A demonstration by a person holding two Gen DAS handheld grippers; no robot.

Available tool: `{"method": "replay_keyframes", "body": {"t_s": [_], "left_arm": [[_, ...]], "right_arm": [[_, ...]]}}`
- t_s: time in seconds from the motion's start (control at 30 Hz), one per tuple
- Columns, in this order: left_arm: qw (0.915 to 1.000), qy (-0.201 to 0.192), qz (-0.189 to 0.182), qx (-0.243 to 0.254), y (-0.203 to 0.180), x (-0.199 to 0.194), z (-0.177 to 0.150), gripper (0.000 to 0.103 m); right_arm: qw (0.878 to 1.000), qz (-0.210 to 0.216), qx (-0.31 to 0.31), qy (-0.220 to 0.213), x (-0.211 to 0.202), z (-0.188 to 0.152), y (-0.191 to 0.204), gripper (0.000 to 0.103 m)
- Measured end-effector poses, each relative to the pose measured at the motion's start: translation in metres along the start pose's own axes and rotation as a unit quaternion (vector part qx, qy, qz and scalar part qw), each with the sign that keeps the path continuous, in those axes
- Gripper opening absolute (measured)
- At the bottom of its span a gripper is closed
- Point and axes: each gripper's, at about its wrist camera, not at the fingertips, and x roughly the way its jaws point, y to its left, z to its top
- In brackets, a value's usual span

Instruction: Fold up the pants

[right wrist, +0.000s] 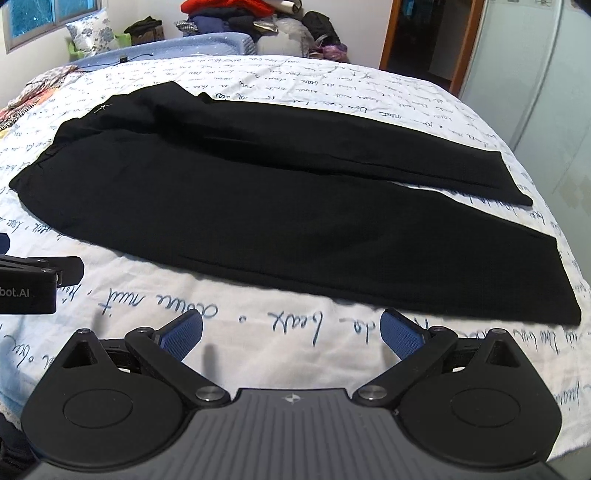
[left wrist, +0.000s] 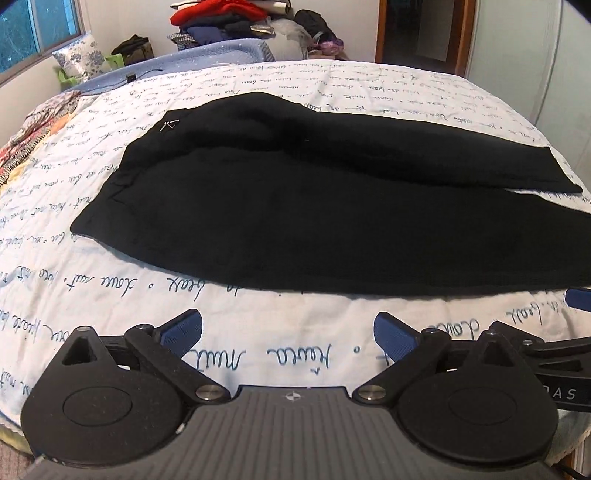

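Black pants lie spread flat on a bed, waistband at the left, two legs running to the right; the same pants fill the right wrist view. My left gripper hovers over bare sheet just in front of the pants' near edge, open, its blue pads wide apart with nothing between them. My right gripper is likewise open over the sheet, short of the near leg's edge, empty. The right gripper's fingers show at the right edge of the left wrist view.
The white bedspread with blue handwriting covers the bed. Patterned cloth lies at the far left. A pile of clothes and a flowered pillow sit behind the bed. A doorway and white cabinet stand at the right.
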Motion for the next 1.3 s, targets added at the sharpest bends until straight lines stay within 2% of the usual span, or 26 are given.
{"method": "replay_keyframes", "body": {"t_s": [0.2, 0.53, 1.3], "left_arm": [[1.0000, 0.006, -0.002, -0.005, 0.000, 0.011, 0.012, 0.101], [0.9999, -0.006, -0.003, -0.015, 0.007, 0.018, 0.031, 0.101], [0.9996, -0.004, -0.004, -0.028, 0.013, 0.027, 0.041, 0.101]], "right_arm": [[1.000, -0.002, -0.001, 0.001, 0.011, 0.013, -0.003, 0.103], [1.000, 0.000, -0.020, -0.005, 0.019, 0.034, 0.004, 0.103], [0.999, 0.006, -0.042, -0.006, 0.027, 0.051, 0.013, 0.103]]}}
